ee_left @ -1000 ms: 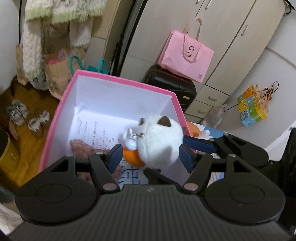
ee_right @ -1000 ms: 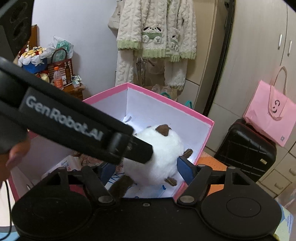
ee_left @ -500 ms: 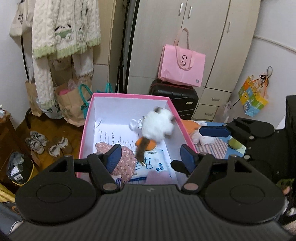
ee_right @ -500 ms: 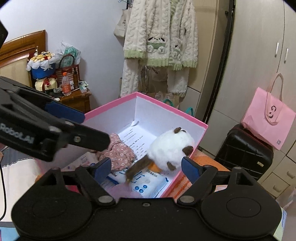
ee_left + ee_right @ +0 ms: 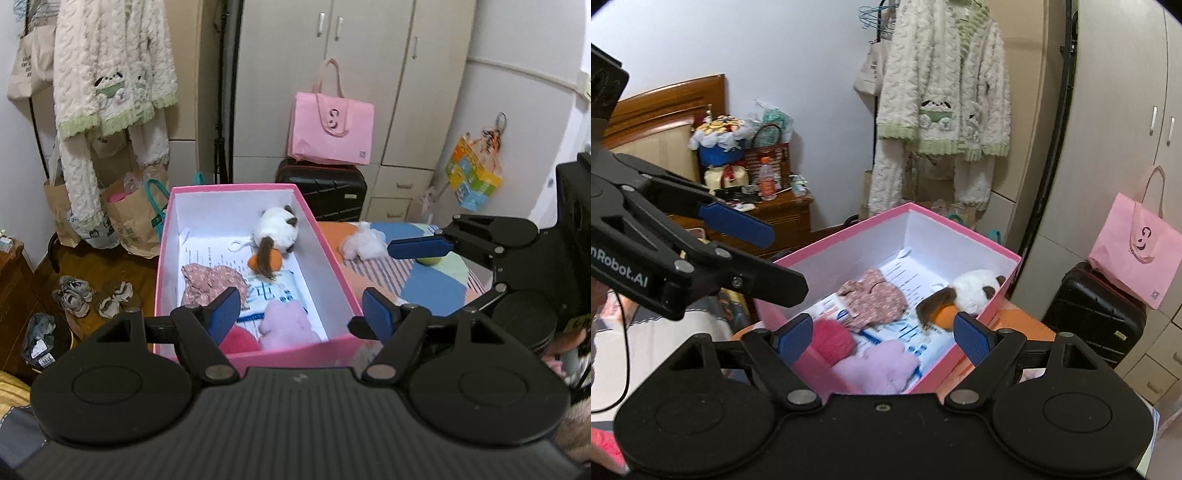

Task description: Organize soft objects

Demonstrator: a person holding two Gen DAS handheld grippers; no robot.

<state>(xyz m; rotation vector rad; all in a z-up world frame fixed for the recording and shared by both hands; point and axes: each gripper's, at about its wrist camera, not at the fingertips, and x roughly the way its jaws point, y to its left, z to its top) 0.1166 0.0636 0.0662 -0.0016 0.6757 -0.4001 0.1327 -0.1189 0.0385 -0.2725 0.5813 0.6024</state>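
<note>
- The left gripper [image 5: 299,308] sits low in the frame's centre, above the near end of the pink box [image 5: 325,242]; its jaws are opening and nothing lies between them; the toys seen through the gap are down in the box, not gripped.
- The right gripper [image 5: 882,338] is spread wide and empty too, low centre of its own view; in the left view it juts in from the right edge over the patterned cover [image 5: 424,280], likely placed for whatever is still loose there.
- The white plush [image 5: 277,230] lies inside the box against the far right wall, an orange toy [image 5: 266,262] touching its near side; it rests where it can settle without crowding the rest.
- A floral cloth [image 5: 210,282] lies at the box's left, a purple plush [image 5: 284,325] and a red one [image 5: 238,341] at the near end; all sit on printed paper lining the floor.
- A pale fluffy thing [image 5: 360,240] lies outside on the cover, just right of the box; it may be the next soft piece, though blur hides what it is.
</note>
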